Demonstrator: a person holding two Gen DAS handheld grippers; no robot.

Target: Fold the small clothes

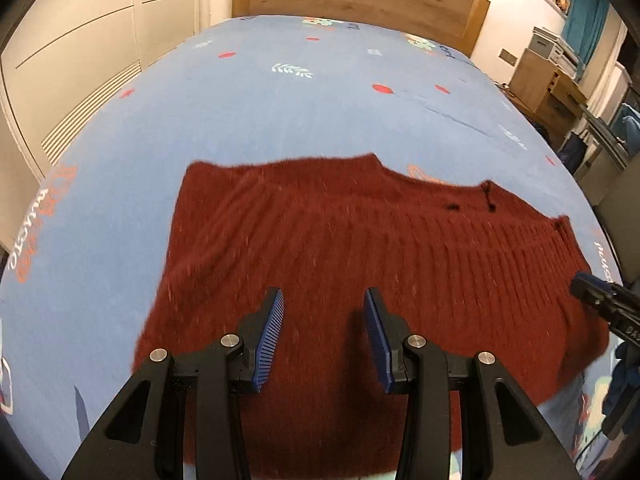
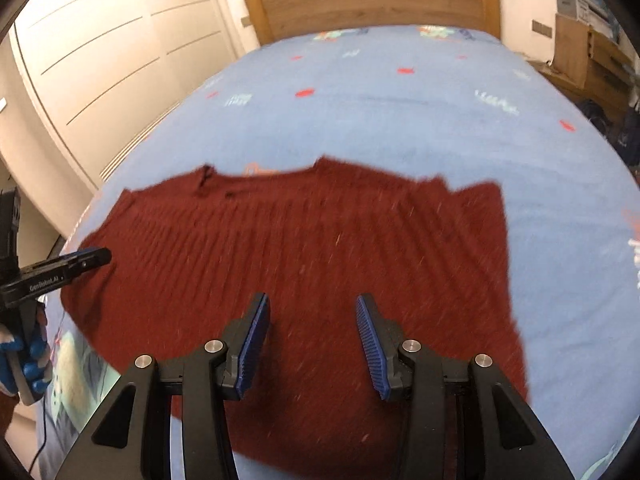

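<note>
The dark red ribbed knit garment (image 1: 320, 248) lies spread flat on the bed's blue patterned sheet (image 1: 280, 100), near its front edge. On the left, the left hand-held gripper (image 1: 324, 332) hovers over the garment's near part, jaws apart and empty. On the right, the right hand-held gripper (image 2: 310, 340) is likewise parted with nothing between its pads. Judging by this, each should pinch an edge at matching spots, then lift together so the fold lands square.
</note>
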